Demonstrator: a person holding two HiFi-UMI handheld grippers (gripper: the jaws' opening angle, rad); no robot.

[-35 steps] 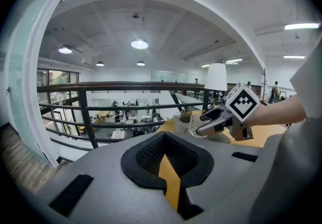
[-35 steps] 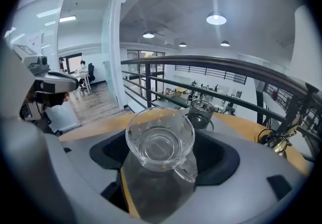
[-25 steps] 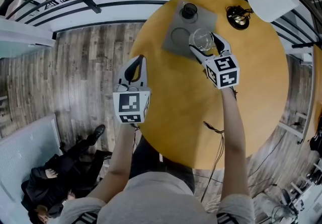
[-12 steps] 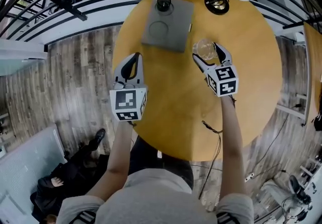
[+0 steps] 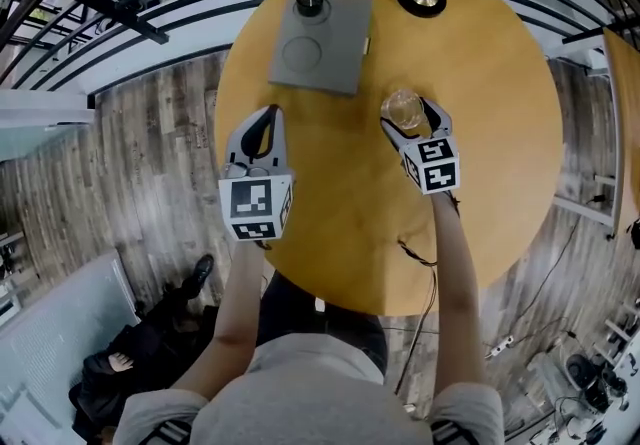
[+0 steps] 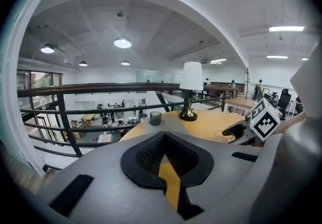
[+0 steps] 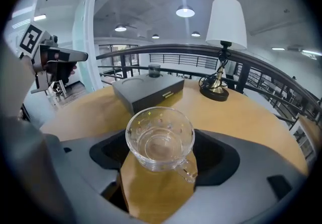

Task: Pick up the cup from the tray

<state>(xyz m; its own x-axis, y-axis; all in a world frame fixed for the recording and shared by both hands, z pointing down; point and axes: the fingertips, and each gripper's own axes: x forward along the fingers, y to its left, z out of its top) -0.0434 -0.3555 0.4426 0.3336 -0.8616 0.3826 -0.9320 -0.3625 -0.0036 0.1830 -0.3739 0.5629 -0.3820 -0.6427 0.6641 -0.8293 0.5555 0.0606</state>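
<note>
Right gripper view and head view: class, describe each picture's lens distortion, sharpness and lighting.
Right gripper view: fisheye, dark corners, glass cup sharp, ceiling lamp glaring. Head view: wide-angle, floor planks curve near the edges, table evenly lit.

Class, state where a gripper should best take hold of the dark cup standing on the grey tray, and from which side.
Probably its side walls, near mid-height, approached from the table's middle: the dark cup stands upright at the tray's far corner, railing beyond.
</note>
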